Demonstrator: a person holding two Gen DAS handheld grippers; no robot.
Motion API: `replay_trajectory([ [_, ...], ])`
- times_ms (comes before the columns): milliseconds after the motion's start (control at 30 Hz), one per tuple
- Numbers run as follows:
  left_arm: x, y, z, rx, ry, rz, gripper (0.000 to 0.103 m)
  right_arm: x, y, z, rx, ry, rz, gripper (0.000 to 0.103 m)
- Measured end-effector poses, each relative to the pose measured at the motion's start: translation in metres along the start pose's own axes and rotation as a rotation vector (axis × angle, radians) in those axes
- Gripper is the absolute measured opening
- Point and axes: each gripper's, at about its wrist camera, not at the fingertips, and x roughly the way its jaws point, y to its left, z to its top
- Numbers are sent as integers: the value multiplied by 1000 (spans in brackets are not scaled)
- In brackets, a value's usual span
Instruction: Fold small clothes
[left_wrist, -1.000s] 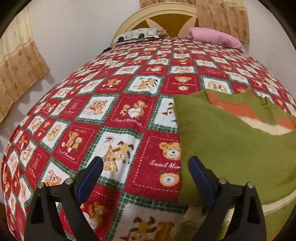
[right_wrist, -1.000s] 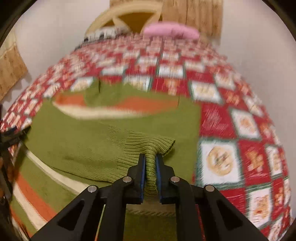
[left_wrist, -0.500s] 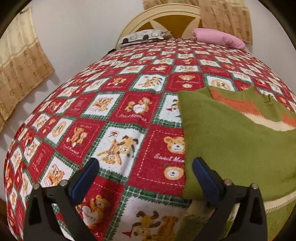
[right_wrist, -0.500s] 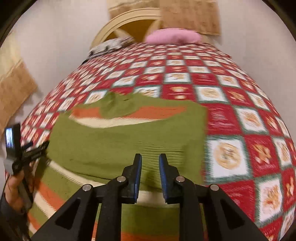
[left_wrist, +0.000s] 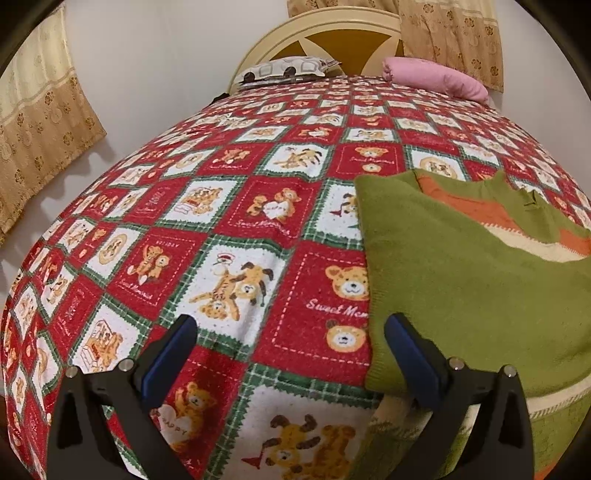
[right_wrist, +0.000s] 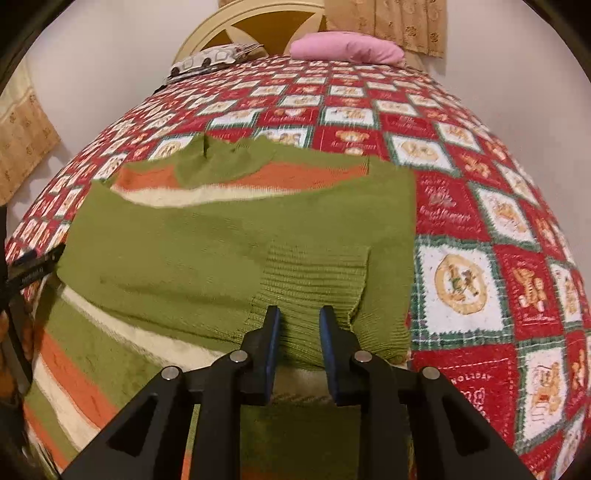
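The green sweater (right_wrist: 229, 236) with orange and cream stripes lies on the bed's teddy-bear quilt (left_wrist: 229, 229), its sleeves folded across the body. The right tongs (right_wrist: 297, 317) point low over the ribbed cuff (right_wrist: 314, 277), jaws parted and gripping nothing. The left tongs (left_wrist: 290, 332) hover at the sweater's left edge, spread wide, empty. A pink pillow (right_wrist: 347, 50) sits by the headboard (left_wrist: 332, 37).

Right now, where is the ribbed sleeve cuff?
In the right wrist view, the ribbed cuff lies folded across the green sweater, just ahead of the open right gripper, near the sweater's right edge.
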Motion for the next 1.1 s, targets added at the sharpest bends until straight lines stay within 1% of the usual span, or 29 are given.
replay_trajectory([
  [67, 0, 1, 0, -5, 1, -4, 103, -12, 7, 2, -10, -45, 23, 50],
  [100, 1, 1, 0, -7, 3, -7, 103, -14, 13, 3, -23, -62, 35, 53],
  [167, 1, 2, 0, -9, 4, -9, 103, -9, 20, 4, -48, -47, 11, 54],
  [200, 1, 2, 0, -9, 5, -9, 103, -1, 20, 3, -50, -23, 7, 54],
  [267, 1, 2, 0, -9, 4, -11, 103, 12, 14, -3, -27, 12, -1, 53],
  [367, 2, 3, -1, -13, 5, -18, 103, 12, 3, -13, -1, -35, 38, 53],
  [500, 2, 2, -1, -13, 7, -18, 103, 11, 4, -15, -8, -42, 32, 53],
  [633, 2, 2, -1, -16, 10, -23, 103, 12, 2, -19, 1, -67, 36, 53],
  [833, 3, 2, 0, -13, 19, -30, 103, 12, 5, -18, -9, -55, 20, 53],
  [1100, -8, -1, 0, 24, -11, -18, 103, 12, 2, -19, 3, -67, 35, 55],
])
